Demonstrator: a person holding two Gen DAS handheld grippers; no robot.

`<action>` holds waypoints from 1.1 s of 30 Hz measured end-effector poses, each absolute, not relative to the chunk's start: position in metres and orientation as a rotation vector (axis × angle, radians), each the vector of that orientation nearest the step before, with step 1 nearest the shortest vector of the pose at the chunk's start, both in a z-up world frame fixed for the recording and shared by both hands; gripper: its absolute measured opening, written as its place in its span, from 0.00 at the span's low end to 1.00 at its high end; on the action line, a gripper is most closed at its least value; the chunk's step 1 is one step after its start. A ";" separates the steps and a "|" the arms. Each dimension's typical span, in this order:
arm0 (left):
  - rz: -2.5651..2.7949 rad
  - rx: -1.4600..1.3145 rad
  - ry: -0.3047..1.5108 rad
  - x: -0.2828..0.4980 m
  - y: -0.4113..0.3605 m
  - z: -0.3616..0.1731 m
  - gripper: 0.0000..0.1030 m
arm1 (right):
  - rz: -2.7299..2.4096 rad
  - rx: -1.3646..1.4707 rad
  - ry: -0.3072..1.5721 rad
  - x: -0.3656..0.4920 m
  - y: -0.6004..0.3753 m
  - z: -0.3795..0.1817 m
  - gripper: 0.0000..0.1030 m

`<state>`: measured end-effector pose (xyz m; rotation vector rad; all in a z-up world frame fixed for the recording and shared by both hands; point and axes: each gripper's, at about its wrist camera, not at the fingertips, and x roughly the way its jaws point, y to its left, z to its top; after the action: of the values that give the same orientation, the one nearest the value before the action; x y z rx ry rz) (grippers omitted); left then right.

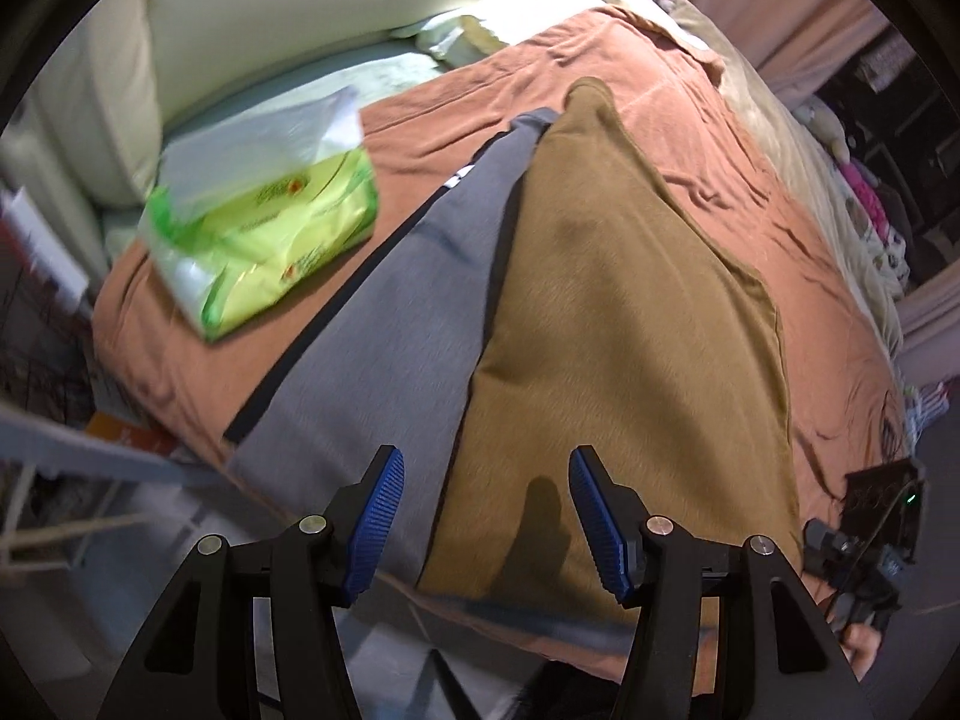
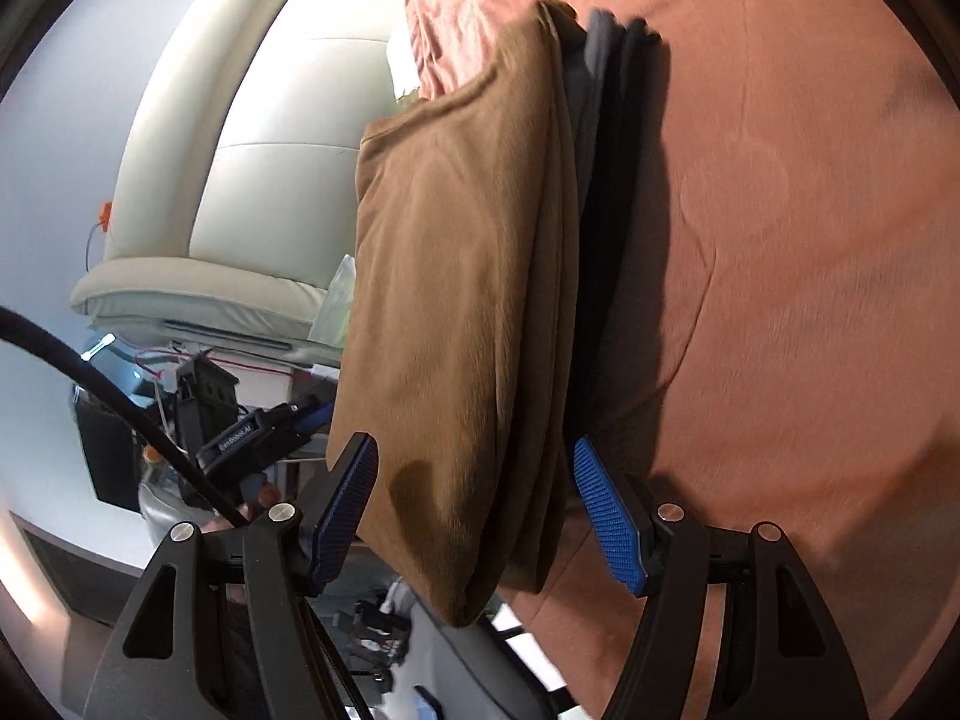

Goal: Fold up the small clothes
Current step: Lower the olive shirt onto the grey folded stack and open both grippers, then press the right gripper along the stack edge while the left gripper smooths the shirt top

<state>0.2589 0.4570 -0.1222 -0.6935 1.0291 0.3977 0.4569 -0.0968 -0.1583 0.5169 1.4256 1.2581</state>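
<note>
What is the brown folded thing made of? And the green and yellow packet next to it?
The brown folded garment looks like soft knit cloth, probably cotton: matt, slightly fuzzy, with stitched hems. The green and yellow packet seems to be thin plastic film: shiny, crinkled, with printed labels. It may hold tissues, though blur hides the details.

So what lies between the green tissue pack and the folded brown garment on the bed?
In the left wrist view, a grey garment with a black side stripe lies between the tissue pack and the brown garment, partly tucked under the brown one, all on the rust-coloured bedcover.
</note>
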 end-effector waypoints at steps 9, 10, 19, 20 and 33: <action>0.394 -0.815 0.989 0.235 0.448 -0.141 0.57 | 1.262 0.747 1.544 0.445 -0.094 -0.207 0.62; 0.395 -0.822 0.985 0.234 0.448 -0.143 0.57 | 1.265 0.761 1.542 0.446 -0.096 -0.207 0.59; 0.413 -0.907 0.934 0.224 0.444 -0.153 0.48 | 1.306 0.787 1.530 0.458 -0.112 -0.202 0.19; 0.418 -0.911 0.931 0.221 0.444 -0.154 0.45 | 1.303 0.791 1.524 0.461 -0.114 -0.202 0.15; 0.474 -0.777 0.903 0.220 0.446 -0.101 0.04 | 1.334 0.702 1.401 0.443 -0.120 -0.162 0.05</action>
<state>0.2205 0.4457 -0.1010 -0.7765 0.9030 0.4737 0.4432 -0.1205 -0.1624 0.7022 1.4007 1.3344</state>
